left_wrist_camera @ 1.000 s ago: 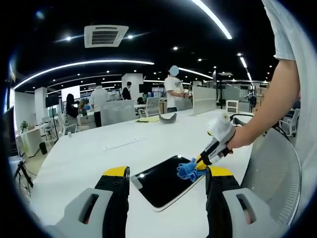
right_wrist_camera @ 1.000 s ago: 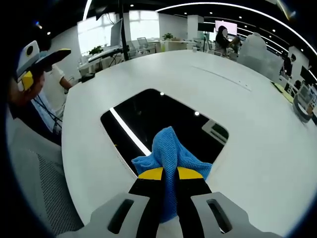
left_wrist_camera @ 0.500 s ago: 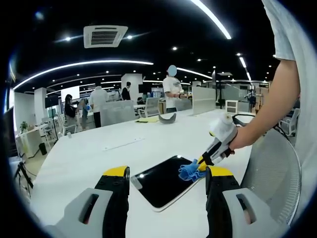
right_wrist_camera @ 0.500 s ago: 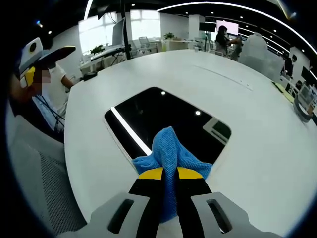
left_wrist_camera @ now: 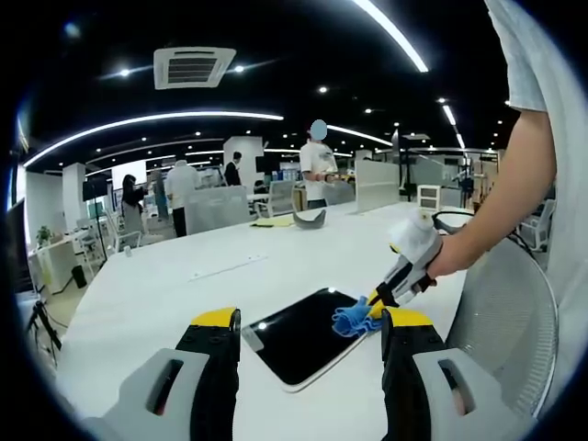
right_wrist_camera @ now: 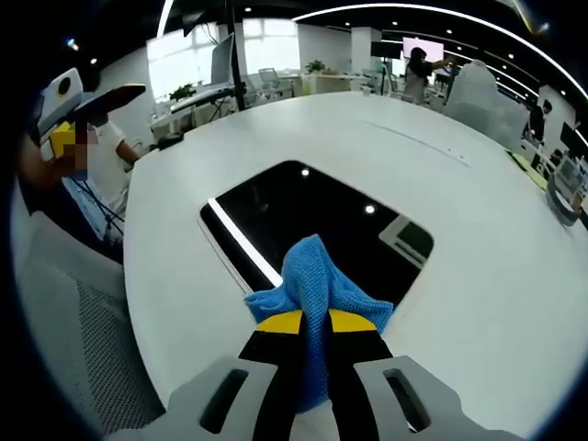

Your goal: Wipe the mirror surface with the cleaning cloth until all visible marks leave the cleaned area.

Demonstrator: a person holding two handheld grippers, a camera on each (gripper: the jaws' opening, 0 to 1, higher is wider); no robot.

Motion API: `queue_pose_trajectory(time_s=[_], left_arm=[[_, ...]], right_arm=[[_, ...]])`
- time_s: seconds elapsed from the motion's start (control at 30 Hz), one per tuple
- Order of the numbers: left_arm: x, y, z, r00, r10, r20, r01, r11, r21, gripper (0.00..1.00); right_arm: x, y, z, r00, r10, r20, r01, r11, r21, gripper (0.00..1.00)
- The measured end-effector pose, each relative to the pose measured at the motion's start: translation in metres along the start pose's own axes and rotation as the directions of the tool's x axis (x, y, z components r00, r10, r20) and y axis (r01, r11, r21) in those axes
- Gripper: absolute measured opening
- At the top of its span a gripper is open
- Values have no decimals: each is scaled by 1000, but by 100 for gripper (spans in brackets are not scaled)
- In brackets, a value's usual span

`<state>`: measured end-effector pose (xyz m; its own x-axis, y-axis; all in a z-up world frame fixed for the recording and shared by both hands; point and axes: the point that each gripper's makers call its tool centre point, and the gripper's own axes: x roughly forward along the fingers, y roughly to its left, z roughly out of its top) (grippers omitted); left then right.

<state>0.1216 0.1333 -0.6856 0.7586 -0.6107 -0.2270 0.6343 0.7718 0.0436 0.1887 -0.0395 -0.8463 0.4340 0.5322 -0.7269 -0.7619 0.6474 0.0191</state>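
A dark rectangular mirror (left_wrist_camera: 299,335) (right_wrist_camera: 312,225) with rounded corners lies flat on the white table and reflects the ceiling lights. My right gripper (right_wrist_camera: 315,322) (left_wrist_camera: 374,303) is shut on a blue cleaning cloth (right_wrist_camera: 317,280) (left_wrist_camera: 351,319), which rests at the mirror's near edge in the right gripper view. In the left gripper view that cloth sits on the mirror's right corner, held by a person's hand coming from the right. My left gripper (left_wrist_camera: 310,322) hangs open above the table just short of the mirror, with nothing between its yellow-tipped jaws.
The white table (left_wrist_camera: 156,285) stretches wide around the mirror. A mesh chair back (left_wrist_camera: 501,317) stands at the table's edge by the person. Far across the table lie a dark curved object (left_wrist_camera: 310,218) and papers; people stand among office desks behind.
The right gripper has drawn the cloth slightly back toward the mirror's edge, so more of the mirror shows ahead of it. The left gripper holds still.
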Motion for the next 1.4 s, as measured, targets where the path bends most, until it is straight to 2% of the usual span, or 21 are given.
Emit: queue_pose_trajectory(time_s=[1.4], left_arm=[[0,-2,-2,1000,-1,0,1,1000,-1,62]], right_arm=[[6,19,6,999,42,7,-42,999,-16,4]])
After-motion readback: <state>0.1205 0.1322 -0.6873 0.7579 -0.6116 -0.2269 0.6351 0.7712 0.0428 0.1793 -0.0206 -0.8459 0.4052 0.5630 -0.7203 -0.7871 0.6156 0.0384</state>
